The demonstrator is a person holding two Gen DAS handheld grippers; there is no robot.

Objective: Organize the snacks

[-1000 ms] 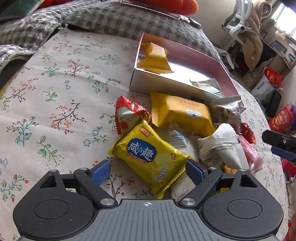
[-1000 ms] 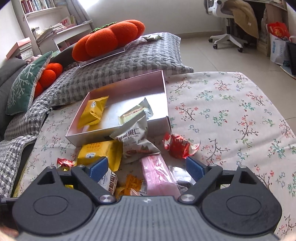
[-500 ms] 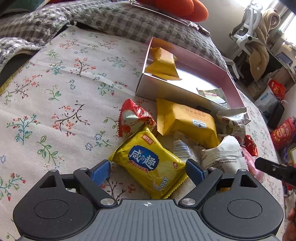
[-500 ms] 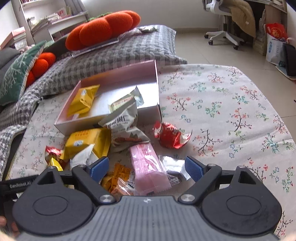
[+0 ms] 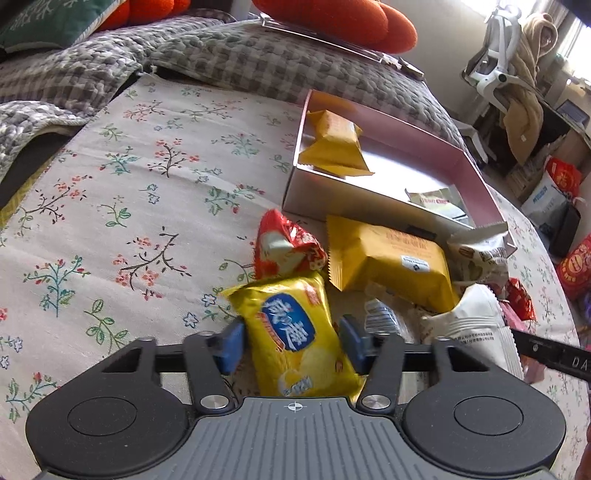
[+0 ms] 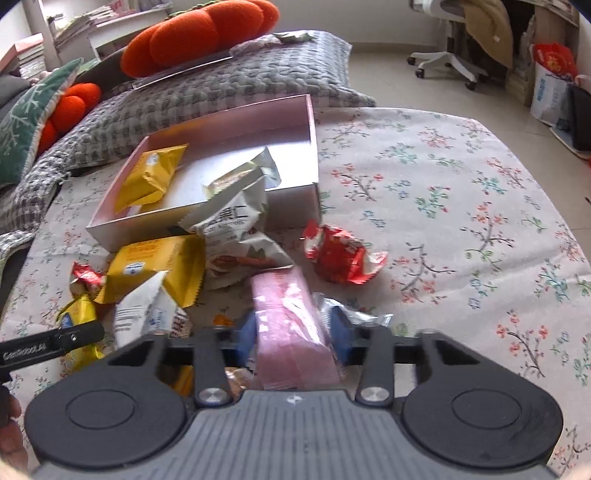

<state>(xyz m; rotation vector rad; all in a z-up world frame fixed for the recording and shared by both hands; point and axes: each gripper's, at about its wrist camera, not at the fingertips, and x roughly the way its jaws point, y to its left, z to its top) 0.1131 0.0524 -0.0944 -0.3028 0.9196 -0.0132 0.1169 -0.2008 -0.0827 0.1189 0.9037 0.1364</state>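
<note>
Left wrist: fingers [image 5: 232, 345] tilted downward

Orange packet [image 6: 236, 380] mostly hidden under pink packet [image 6: 291, 325]; print blurred, unreadable.

Soft daylight fills both views, brightest at the far right, where a window [image 5: 576, 26] washes out. The pink box [image 5: 388, 173] shows white glare on its inner floor. Shadows under the snack packets are faint and short. Fisheye bending curves the floral cloth [image 6: 461, 206] strongly toward the edges, and corners darken. Near packets look slightly motion-blurred.
</note>
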